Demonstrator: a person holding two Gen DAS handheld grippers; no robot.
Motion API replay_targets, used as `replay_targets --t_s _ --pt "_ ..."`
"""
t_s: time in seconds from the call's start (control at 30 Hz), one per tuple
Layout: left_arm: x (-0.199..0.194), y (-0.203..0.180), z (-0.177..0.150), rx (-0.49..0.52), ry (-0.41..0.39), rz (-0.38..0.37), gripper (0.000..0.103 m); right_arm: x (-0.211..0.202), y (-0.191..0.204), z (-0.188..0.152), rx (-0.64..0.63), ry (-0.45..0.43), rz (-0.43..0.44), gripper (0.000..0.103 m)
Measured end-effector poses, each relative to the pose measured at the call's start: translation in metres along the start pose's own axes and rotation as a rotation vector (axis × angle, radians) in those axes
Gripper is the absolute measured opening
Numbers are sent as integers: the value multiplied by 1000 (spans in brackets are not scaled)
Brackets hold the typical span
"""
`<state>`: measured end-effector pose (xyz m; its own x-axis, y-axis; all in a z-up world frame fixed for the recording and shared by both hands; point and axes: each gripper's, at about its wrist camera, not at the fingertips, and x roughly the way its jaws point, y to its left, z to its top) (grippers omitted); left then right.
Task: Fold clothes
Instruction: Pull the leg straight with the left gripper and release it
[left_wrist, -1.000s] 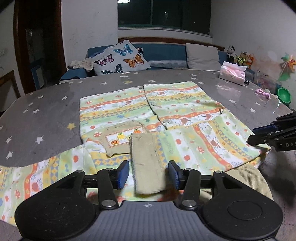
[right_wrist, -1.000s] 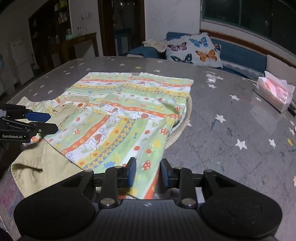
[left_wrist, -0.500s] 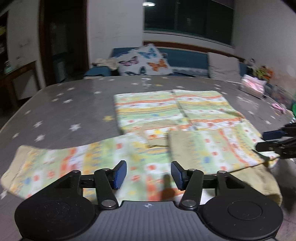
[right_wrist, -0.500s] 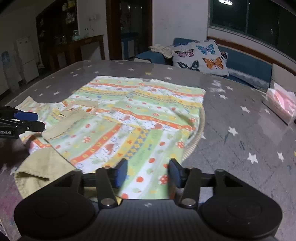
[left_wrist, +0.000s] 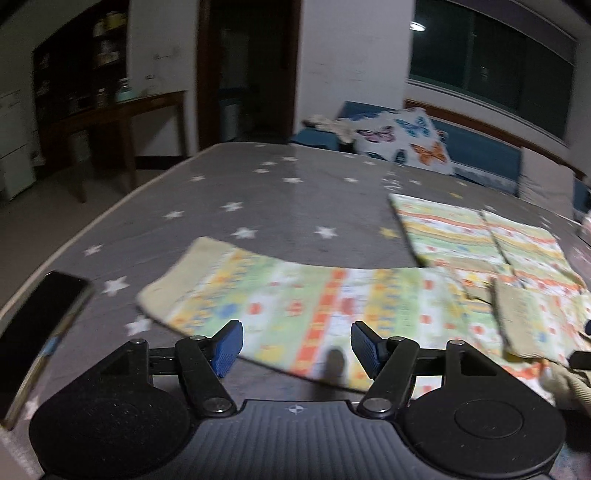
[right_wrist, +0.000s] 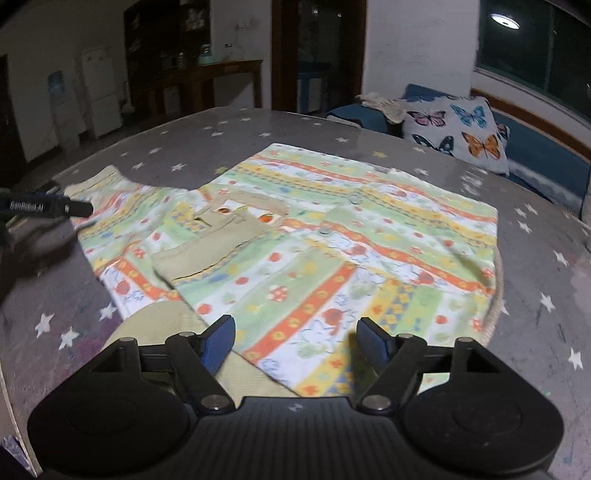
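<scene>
A child's patterned shirt (right_wrist: 332, 236) lies front-up on the grey star-printed table (right_wrist: 229, 147), its button placket running toward the far side. It appears to be laid flat like this so that the sleeves can be turned in over the body. The right sleeve (right_wrist: 369, 306) already lies folded across the near part of the chest, which would explain why the right gripper (right_wrist: 295, 341) hangs just above that sleeve's near end with its jaws opening and no cloth between them. The left sleeve (left_wrist: 280, 295) reaches out flat toward the left, its beige cuff (left_wrist: 177, 273) at the far-left end. The left gripper (left_wrist: 297, 345) hovers over this sleeve's near edge, its jaws also opening with nothing pinched; judging by its position, this sleeve is the next one to be folded in. A beige collar flap (right_wrist: 207, 251) lies across the chest near the neck.

Counted: one shirt; two sleeves, one folded and one spread; two grippers, each with two blue-padded fingers (left_wrist: 229, 347); one dark phone (left_wrist: 37, 332) at the table's near-left edge; one butterfly cushion (right_wrist: 458, 133) on the blue sofa (right_wrist: 539, 155) beyond the table. Two placket buttons (right_wrist: 325, 232) can be made out, though blur may hide others
</scene>
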<state>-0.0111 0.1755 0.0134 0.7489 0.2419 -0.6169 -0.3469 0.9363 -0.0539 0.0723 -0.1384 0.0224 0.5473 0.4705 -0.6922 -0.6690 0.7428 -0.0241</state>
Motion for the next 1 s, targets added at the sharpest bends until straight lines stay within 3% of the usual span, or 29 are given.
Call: replay_targets --t_s 0.13,0.23,0.37,0.57,0.87,0.9,0.97,1.0 --pt "-3 18 1 -38 -11 41 68 -1 7 12 -14 -32 -5 76" --pt "-2 28 0 -63 -13 64 68 6 11 20 -5 -42 -2 83" --pt "2 39 1 -84 -10 91 68 21 23 18 -29 -8 26 83" --pt "11 57 6 -142 -13 115 65 11 23 17 -26 -26 25 83" --pt "28 76 13 -211 3 153 41 1 15 16 2 -38 17 84" --pt "28 77 13 -209 2 159 31 0 15 15 3 -36 16 84" --pt "28 80 13 -215 2 157 23 -2 13 12 9 -33 13 85" --pt "27 81 13 -224 3 147 14 -3 11 10 14 -31 11 87"
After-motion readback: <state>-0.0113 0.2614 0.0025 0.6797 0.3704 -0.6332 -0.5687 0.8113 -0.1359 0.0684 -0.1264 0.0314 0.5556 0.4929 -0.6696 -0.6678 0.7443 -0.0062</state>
